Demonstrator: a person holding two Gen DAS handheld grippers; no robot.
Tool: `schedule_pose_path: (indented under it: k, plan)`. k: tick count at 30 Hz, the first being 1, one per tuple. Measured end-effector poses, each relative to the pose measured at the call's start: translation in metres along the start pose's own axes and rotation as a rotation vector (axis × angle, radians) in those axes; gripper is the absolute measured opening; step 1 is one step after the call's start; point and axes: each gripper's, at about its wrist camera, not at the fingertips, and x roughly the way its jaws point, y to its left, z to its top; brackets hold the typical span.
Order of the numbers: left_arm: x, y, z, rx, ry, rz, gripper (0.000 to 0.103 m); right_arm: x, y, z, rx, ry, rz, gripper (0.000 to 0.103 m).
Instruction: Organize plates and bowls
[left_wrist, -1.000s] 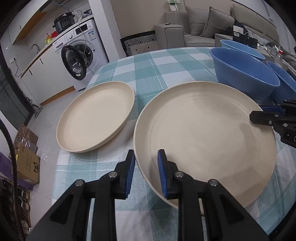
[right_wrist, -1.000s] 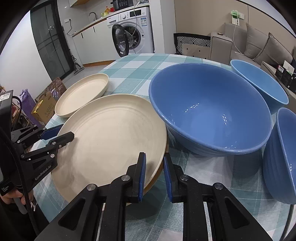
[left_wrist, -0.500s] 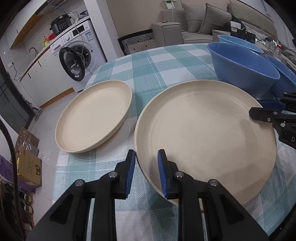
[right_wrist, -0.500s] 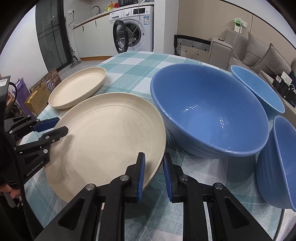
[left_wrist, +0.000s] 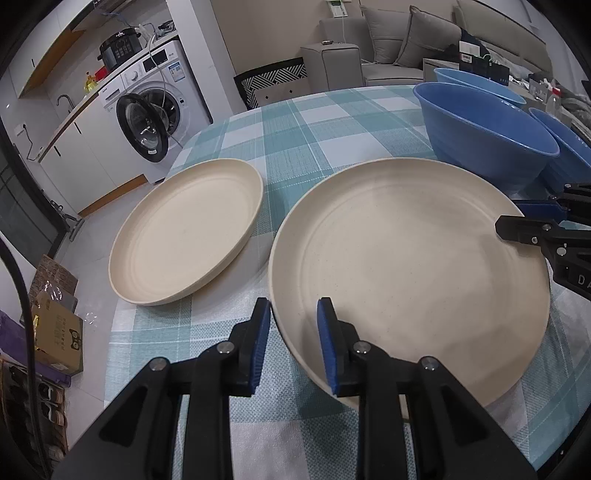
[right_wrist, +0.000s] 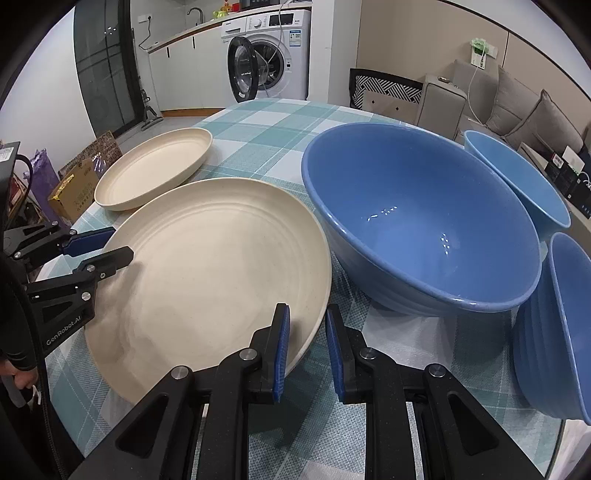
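Together, the left gripper (left_wrist: 291, 341), jaws opening, and the clamped right gripper (right_wrist: 306, 345) straddle the round cream plate's (left_wrist: 410, 262) nine- and three-o'clock rims.

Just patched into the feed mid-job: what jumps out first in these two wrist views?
The big cream plate fills the middle, with the left gripper and the right gripper each straddling its rim on opposite sides; the left jaws are opening. Beside it the large blue bowl dominates the right, with two more blue bowls behind and beside it. A second cream plate lies free on the checked tablecloth to the left.
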Motion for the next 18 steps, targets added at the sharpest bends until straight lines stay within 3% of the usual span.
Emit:
schedule_pose_path:
  k: [4,7,14,18]
  plan:
    - [-0.001,0.006,0.001,-0.016,0.003,-0.032,0.026,-0.002,-0.004,0.000,0.010,-0.001,0.015,0.020]
    - [-0.007,0.010,0.003,-0.032,-0.014,-0.049,0.027,-0.008,-0.005,0.002,0.020,-0.019,0.034,0.031]
    - [-0.033,0.023,0.007,-0.072,-0.088,-0.083,0.054,-0.033,0.000,0.008,0.017,-0.085,0.118,0.050]
    - [-0.044,0.030,0.010,-0.100,-0.122,-0.094,0.056,-0.051,0.004,0.013,0.022,-0.143,0.191,0.078]
